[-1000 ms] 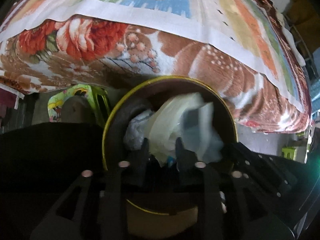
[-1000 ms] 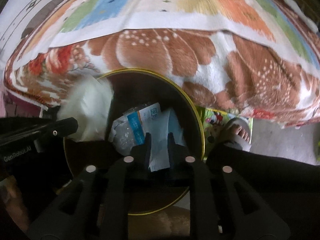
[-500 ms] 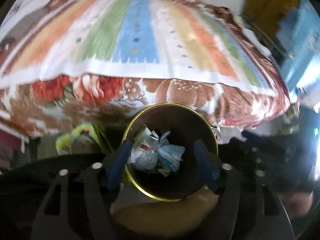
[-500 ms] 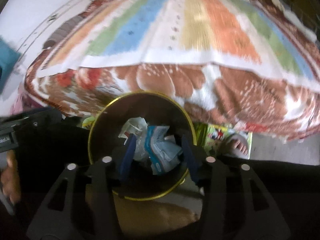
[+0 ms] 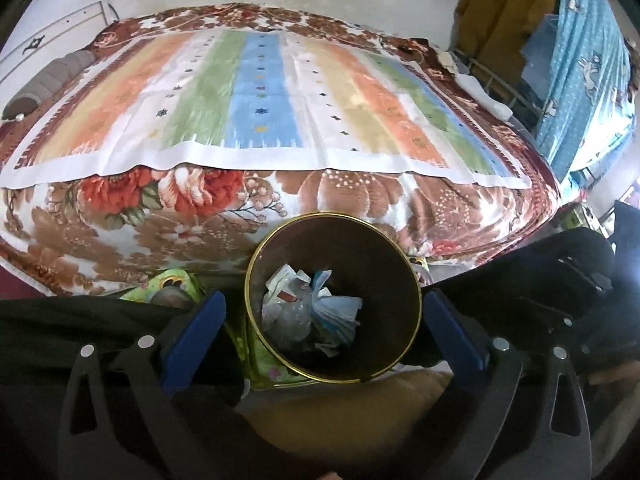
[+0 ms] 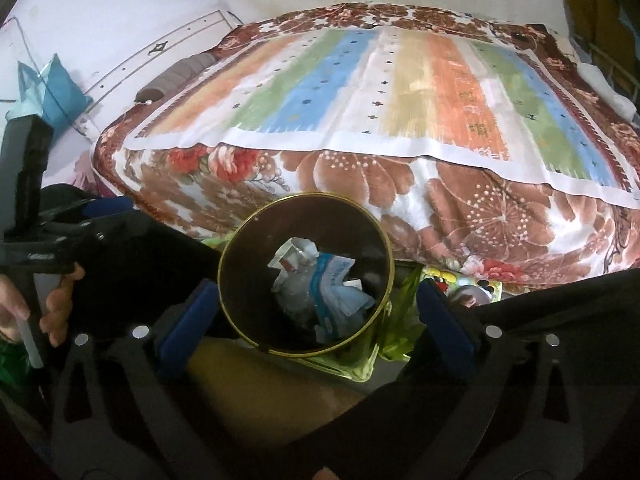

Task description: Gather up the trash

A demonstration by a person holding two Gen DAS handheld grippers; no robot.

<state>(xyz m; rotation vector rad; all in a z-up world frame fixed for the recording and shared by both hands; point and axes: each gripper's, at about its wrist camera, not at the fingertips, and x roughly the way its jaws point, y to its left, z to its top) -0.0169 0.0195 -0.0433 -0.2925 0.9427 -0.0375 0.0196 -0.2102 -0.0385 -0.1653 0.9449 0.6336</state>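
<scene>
A round dark bin with a gold rim (image 5: 256, 280) stands on the floor in front of the bed; it also shows in the right wrist view (image 6: 384, 236). Crumpled white and blue trash (image 5: 312, 312) lies at its bottom, also seen in the right wrist view (image 6: 320, 292). My left gripper (image 5: 324, 320) is open and empty, its blue pads (image 5: 192, 332) spread either side of the bin, above it. My right gripper (image 6: 318, 312) is open and empty too, held above the same bin. The left gripper shows from the side in the right wrist view (image 6: 104, 208).
A bed with a floral blanket (image 5: 360, 192) and a striped sheet (image 5: 260, 92) fills the space behind the bin. A green printed stool (image 5: 176, 284) stands to the bin's left. Blue curtain and rack (image 5: 580, 80) at the right.
Both grippers opened and let their trash drop into the bin, then rose up and back, so the bin looks smaller and more of the bed shows.
</scene>
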